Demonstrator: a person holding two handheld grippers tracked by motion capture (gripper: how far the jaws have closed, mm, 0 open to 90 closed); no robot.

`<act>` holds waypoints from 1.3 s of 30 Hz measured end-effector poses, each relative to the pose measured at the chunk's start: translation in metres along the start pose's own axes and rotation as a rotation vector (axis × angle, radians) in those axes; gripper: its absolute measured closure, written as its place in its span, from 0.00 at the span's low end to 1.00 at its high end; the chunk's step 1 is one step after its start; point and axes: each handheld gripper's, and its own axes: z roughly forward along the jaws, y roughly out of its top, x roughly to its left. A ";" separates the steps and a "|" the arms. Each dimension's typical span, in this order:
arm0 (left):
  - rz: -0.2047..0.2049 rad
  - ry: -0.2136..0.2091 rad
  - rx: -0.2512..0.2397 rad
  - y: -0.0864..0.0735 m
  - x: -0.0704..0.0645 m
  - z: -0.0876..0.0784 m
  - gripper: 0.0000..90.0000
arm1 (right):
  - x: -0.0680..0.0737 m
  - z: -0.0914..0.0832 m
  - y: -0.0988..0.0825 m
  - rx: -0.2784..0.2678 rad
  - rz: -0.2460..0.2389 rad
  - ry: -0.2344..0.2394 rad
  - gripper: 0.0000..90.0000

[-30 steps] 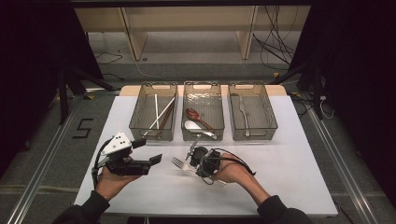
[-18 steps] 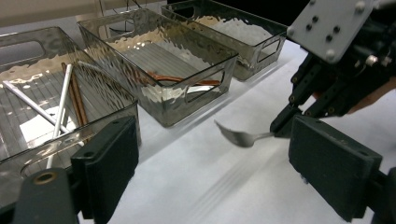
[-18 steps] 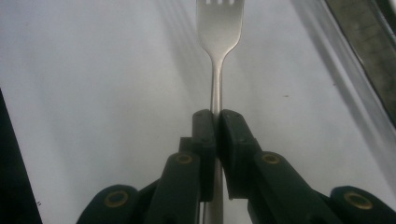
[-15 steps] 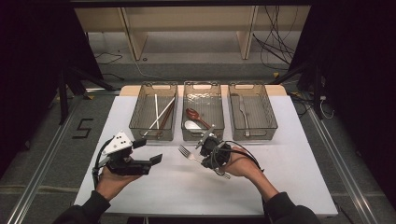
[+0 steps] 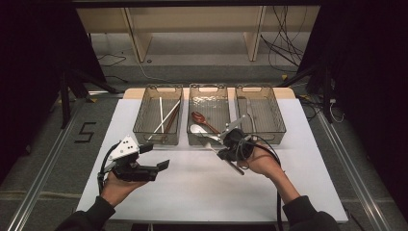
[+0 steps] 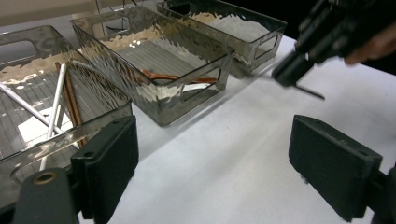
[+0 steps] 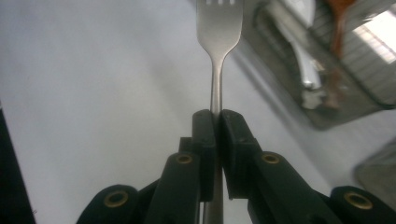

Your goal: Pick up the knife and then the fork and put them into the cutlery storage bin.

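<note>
Steel glinted where the fork (image 7: 218, 56) stood pinched by its handle between the pressed-together pads of the right claw (image 7: 215, 122), tines pointing away from it. In the high view the right claw (image 5: 226, 138) hung above the white counter (image 5: 192, 192), just in front of the middle bin (image 5: 208, 94), which held two spoons. The left claw (image 5: 157, 155) rested spread and empty, near the left bin (image 5: 144, 115) with its chopsticks.

Dim room, dark at both sides. White surface (image 5: 192, 187) lit from above on grey floor (image 5: 48, 144) marked with a black "5" (image 5: 85, 132). Pale wooden shelf legs (image 5: 137, 41) behind, loose black cables (image 5: 284, 33) at right.
</note>
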 end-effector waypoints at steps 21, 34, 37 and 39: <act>-0.004 0.007 -0.005 0.000 0.002 -0.001 0.18 | -0.062 -0.062 -0.027 -0.232 0.212 -0.147 0.95; -0.011 0.009 -0.011 -0.001 0.003 -0.002 0.18 | -0.089 -0.077 -0.031 -0.287 0.285 -0.204 0.95; -0.011 0.007 -0.013 0.000 0.002 -0.002 0.18 | -0.092 -0.081 -0.029 -0.296 0.293 -0.222 0.95; -0.005 0.001 -0.014 0.000 0.002 -0.002 0.18 | -0.095 -0.084 -0.027 -0.300 0.291 -0.238 0.95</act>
